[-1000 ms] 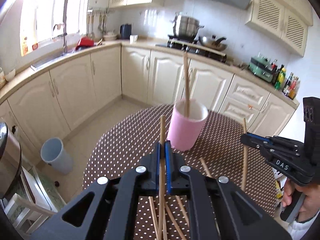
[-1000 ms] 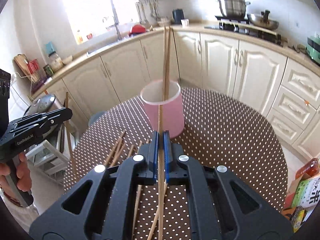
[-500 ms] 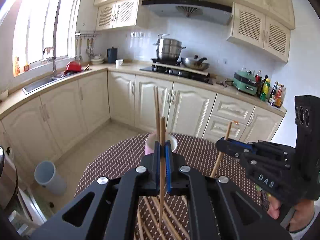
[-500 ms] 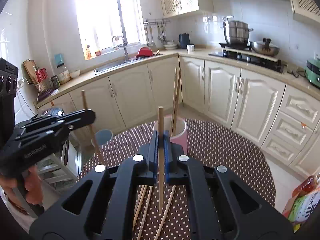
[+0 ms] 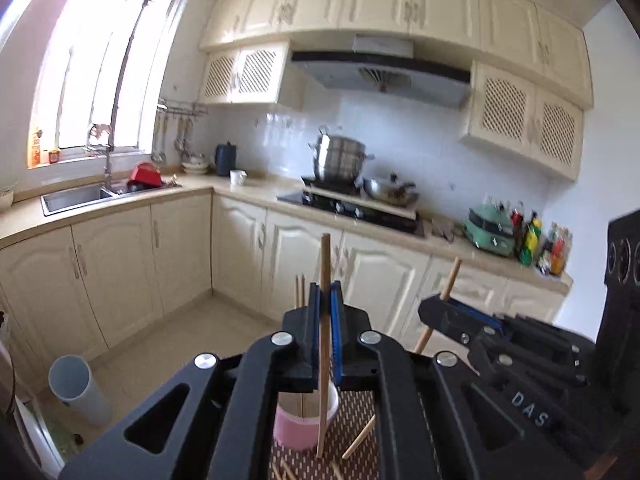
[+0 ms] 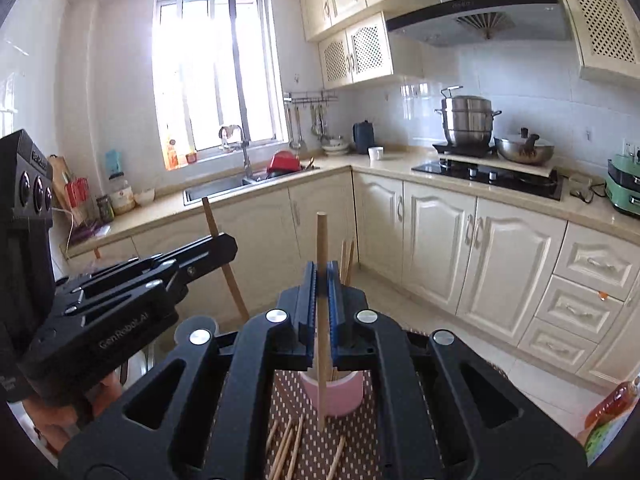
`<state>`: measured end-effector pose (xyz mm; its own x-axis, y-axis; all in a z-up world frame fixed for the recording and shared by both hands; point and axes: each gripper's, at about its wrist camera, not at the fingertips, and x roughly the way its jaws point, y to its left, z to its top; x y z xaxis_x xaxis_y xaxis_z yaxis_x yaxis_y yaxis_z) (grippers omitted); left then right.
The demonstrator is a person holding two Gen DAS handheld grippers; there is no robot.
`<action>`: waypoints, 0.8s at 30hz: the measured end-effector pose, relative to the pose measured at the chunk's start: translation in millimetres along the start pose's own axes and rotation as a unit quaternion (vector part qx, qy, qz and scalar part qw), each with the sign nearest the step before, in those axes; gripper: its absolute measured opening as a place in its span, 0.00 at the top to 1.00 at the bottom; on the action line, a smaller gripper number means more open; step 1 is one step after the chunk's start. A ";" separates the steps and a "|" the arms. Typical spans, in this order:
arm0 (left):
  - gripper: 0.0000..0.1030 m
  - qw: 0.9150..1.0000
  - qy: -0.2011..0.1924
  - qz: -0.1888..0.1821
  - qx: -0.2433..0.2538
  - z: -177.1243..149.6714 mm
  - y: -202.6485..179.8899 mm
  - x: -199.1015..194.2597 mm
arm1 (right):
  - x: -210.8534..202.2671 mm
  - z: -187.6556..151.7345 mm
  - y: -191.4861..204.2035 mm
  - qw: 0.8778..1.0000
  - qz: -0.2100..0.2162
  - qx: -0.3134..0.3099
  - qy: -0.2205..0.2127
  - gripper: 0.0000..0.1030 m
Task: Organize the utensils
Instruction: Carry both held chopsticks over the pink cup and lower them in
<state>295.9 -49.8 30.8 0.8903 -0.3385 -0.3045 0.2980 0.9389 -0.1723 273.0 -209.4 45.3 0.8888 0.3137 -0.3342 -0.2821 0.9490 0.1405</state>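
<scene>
Kitchen background, cream cabinets and stove at 12 o'clock; brown dotted tablecloth (image 6: 352, 436) low in both wrist views. Left gripper (image 5: 325, 300) is clamped tight on one upright chopstick (image 5: 323, 320); right gripper (image 6: 321, 280) is likewise closed around its own chopstick (image 6: 322, 304). Both sticks hang raised off the table, tips pointing down, just in front of the pink cup (image 6: 340, 394), at 6 o'clock from each set of jaws.

Step in hand looks like carry-and-drop into the cup. To do it well: centre each tip over the rim, keep sticks vertical, go one at a time so the grippers don't collide, lower before letting go.

Cup stands upright and holds two chopsticks (image 6: 346, 258) leaning at its far side. More loose chopsticks (image 6: 286, 450) lie on the cloth at 7 o'clock of the cup.
</scene>
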 end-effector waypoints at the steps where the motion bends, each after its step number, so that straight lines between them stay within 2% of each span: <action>1: 0.95 1.000 -0.007 0.002 -0.003 3.9 1.0 3.0 | 3.2 3.3 -0.9 1.000 -0.002 0.001 -0.010 0.95; 5: 0.95 0.999 -0.037 0.007 -0.024 12.9 8.9 15.8 | 14.6 11.2 -5.9 0.999 -0.008 0.009 -0.034 0.95; 9: 0.95 0.999 -0.041 0.017 -0.025 10.9 14.1 31.4 | 24.5 13.8 -8.1 0.999 -0.017 0.013 -0.049 0.95; 13: 0.95 0.999 -0.024 0.024 -0.013 -0.1 17.3 47.1 | 37.5 8.5 -10.0 0.998 -0.025 0.017 -0.048 0.95; 24: 0.95 0.999 0.028 0.019 0.000 -31.2 28.5 73.3 | 55.9 -13.7 -14.5 0.999 -0.025 0.019 -0.011 0.95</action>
<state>358.9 -49.9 -25.7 0.8803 -0.3054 -0.3629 0.2640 0.9512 -0.1599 321.8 -205.2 11.8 0.9092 0.2652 -0.3211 -0.2237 0.9613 0.1606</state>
